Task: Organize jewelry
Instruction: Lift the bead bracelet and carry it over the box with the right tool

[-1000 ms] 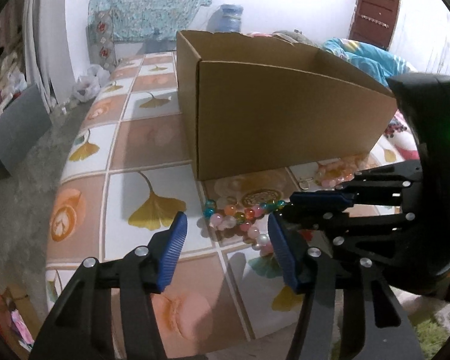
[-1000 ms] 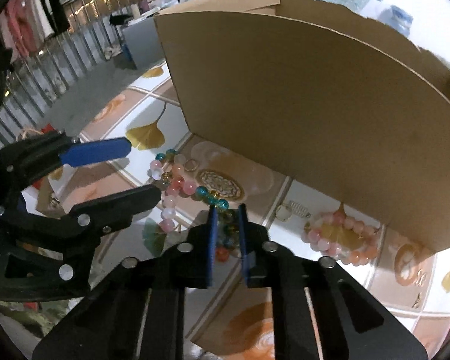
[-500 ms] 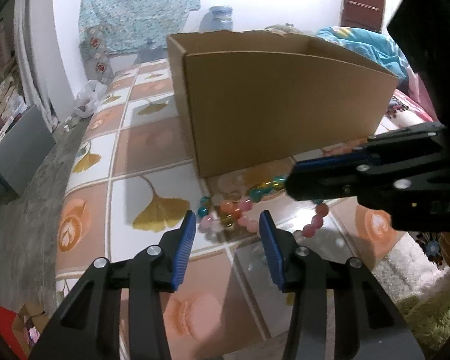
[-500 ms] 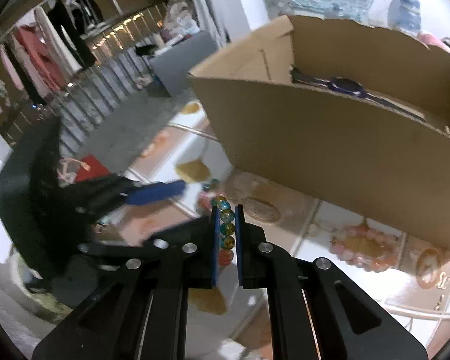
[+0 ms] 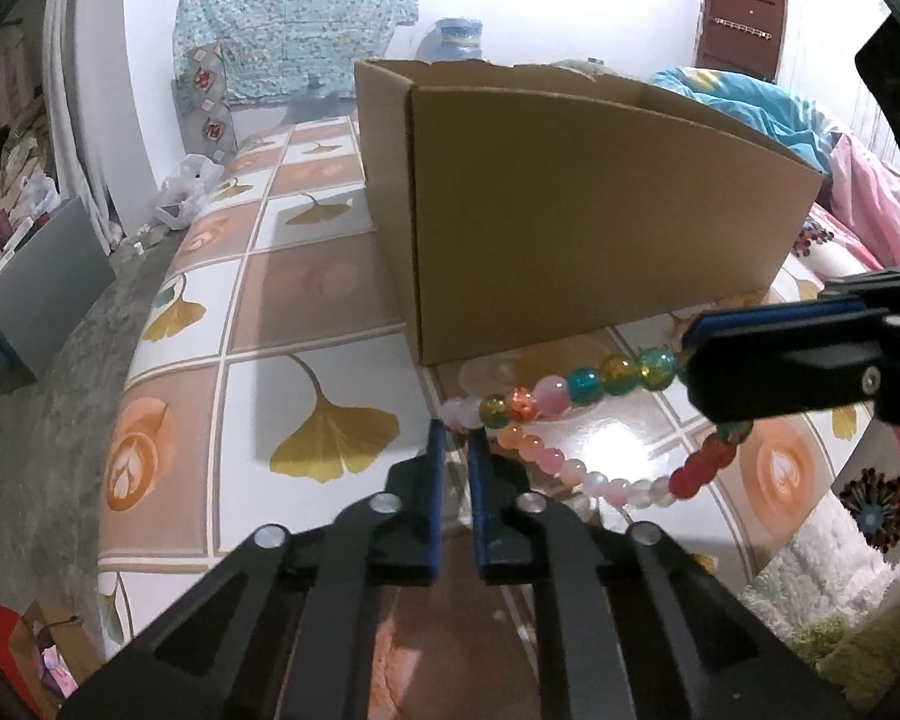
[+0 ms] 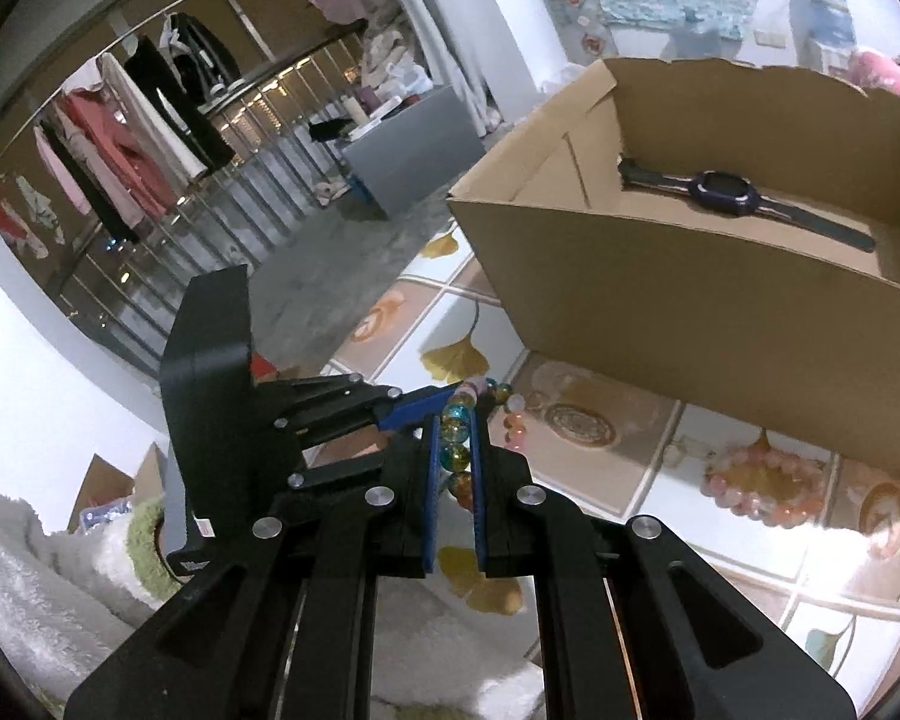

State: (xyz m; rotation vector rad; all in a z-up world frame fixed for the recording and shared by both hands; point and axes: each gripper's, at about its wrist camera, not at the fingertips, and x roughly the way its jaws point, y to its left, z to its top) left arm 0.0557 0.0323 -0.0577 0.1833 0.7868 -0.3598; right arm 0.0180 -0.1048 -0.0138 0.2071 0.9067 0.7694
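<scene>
1. The left gripper [image 5: 456,441] has its blue pads drawn almost together, and they pinch the pale pink end of the multicoloured bead bracelet [image 5: 576,387], just in front of the cardboard box [image 5: 600,222].
2. The right gripper [image 6: 456,438] is likewise nearly closed, with a run of yellow, teal and orange beads of the same bracelet [image 6: 455,438] squeezed between its pads, a little out from the box's [image 6: 690,312] front wall.
3. Between the two grippers the bracelet is pulled into a taut upper line of large glassy beads, and a lower loop of smaller pink, white and red beads sags beneath it.
4. Whether that lower loop touches the tiled surface [image 5: 306,300] in front of the box I cannot tell.
5. A second bracelet of pink beads [image 6: 762,489] lies flat on the tiles, close against the box's front wall and to the right of the held one in the right wrist view.
6. Inside the box a dark purple watch [image 6: 726,192] lies stretched out along the bottom, near the far wall.
7. Small metal pieces sit on the tiles by the box's front wall, too small to name.
8. A fluffy rug [image 5: 828,540] lies beyond the tiled surface's near edge, away from the box.
</scene>
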